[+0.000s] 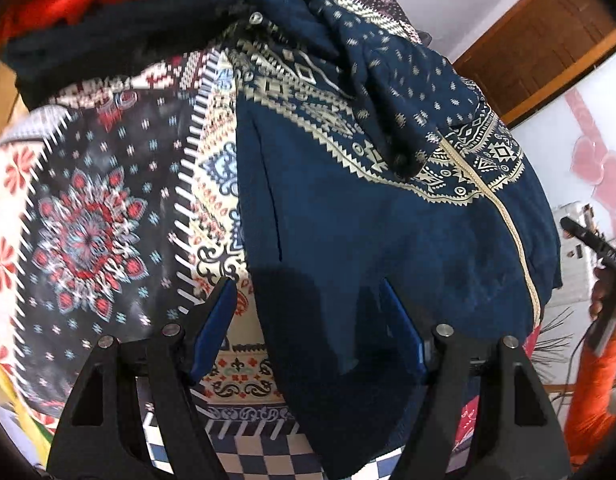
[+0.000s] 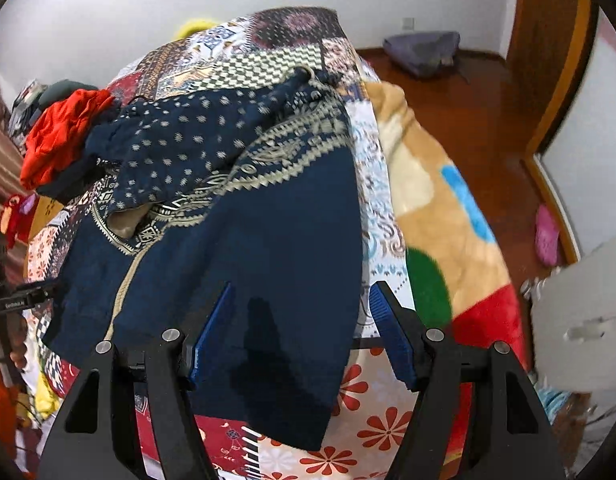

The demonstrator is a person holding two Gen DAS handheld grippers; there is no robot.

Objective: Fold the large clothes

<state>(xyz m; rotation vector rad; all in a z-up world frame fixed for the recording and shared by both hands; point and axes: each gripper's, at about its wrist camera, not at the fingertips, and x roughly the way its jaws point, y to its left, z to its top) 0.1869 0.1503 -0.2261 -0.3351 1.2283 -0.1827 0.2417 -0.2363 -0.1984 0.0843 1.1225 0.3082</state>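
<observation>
Between the blue pads of the left gripper [image 1: 308, 320] lies the near part of a navy garment [image 1: 388, 240], the jaws standing apart with nothing pinched; the left pad hangs over the patterned bedspread [image 1: 87, 220] and the right pad over the navy cloth. Over on the other side, the right gripper [image 2: 299, 320] is likewise spread wide above the same navy garment [image 2: 275, 240], its left pad over the cloth and its right pad past the garment's edge, over the bedspread [image 2: 364, 432]. From there the garment stretches away across the bed, flat near the grippers and bunched at the far end, where cream geometric trim and a dotted part are crumpled together. A red cloth [image 2: 63, 136] sits heaped just beyond that bunched end. A fleece blanket [image 2: 448, 200] hangs down the bed's side toward the wooden floor [image 2: 468, 92].
</observation>
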